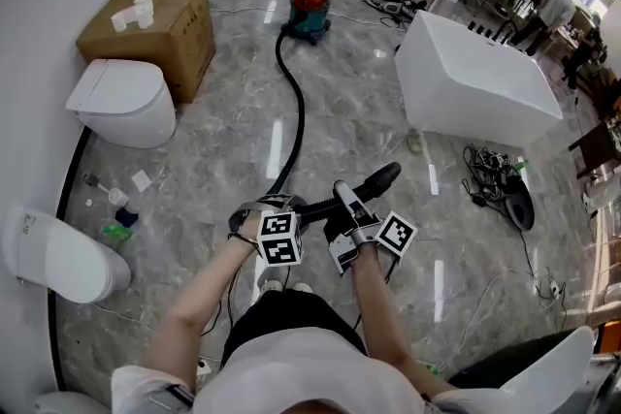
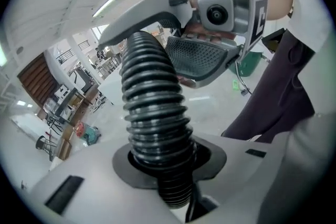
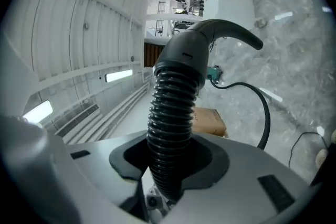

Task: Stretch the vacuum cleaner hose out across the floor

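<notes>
We have the left gripper [image 2: 169,168] clamped on the ribbed black hose [image 1: 300,116] and the right gripper [image 3: 169,162] clamped on it below the curved handle [image 3: 210,34]. The hose trails across the floor [image 1: 359,141] to the red vacuum cleaner [image 1: 310,10].

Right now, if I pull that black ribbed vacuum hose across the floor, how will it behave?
Likely floppy: the black ribbed vacuum hose lies in a loose curve across the grey marble floor. Probably light, but pulling may tug the red canister vacuum it joins. Its ribs should resist slipping through the left gripper shut on it.
</notes>
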`<state>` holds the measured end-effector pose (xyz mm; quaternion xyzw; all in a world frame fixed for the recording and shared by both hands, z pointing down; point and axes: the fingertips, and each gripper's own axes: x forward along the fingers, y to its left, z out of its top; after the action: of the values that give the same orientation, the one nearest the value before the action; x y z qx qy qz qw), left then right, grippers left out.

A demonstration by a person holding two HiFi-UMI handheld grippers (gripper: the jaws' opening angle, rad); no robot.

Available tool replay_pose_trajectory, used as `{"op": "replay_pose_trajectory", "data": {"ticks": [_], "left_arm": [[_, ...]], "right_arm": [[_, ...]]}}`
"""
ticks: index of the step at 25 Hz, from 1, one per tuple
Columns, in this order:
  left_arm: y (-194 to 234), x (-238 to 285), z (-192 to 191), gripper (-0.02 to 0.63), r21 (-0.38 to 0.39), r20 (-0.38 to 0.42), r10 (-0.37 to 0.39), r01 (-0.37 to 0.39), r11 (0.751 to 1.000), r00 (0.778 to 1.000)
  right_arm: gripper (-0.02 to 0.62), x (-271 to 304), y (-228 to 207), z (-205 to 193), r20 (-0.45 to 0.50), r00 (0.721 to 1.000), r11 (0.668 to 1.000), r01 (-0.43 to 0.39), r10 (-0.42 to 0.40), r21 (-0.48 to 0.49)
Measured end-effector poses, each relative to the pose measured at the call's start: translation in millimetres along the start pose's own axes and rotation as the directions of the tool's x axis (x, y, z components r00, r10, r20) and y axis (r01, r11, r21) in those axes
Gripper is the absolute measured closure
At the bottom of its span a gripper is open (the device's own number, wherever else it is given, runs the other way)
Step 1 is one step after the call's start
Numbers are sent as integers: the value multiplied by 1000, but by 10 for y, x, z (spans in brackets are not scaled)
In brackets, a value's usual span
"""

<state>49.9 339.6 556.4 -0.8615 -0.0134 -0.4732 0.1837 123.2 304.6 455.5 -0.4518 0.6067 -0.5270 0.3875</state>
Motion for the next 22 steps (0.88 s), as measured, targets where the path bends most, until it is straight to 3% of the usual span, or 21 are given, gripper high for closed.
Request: {"op": "replay_pose_trajectory", "data": {"ticks": [4,7,9,11,15,19,22], "left_arm": [[-90,40,113,488,-27,41,-46,47,999,998],[-171,-1,274,456,-87,154,-107,122,989,982],[-160,-127,411,398,-182,285,-144,201,962,948],[-53,-337,546,379,-276,425,-139,274,921,894],[251,-726,593,377,-418,606,-25,345,841,795],[399,-909,490,377,-528,645,107,340,778,757],[369,-944,456,377,-567,661,155,354,744,734]], "right_arm": [[431,-84,-72,90,35,999,995,-16,13,96],[431,-191,-152,170,57,998,993,1,-8,118],[431,-261,-211,247,75,997,994,18,-26,105],[431,-322,-235,337,94,995,996,26,-34,85],[431,-425,-271,476,121,992,997,15,-24,77],[431,-566,-347,583,148,989,995,-2,-13,103],[431,-660,-376,647,158,987,995,-10,-6,102]]}}
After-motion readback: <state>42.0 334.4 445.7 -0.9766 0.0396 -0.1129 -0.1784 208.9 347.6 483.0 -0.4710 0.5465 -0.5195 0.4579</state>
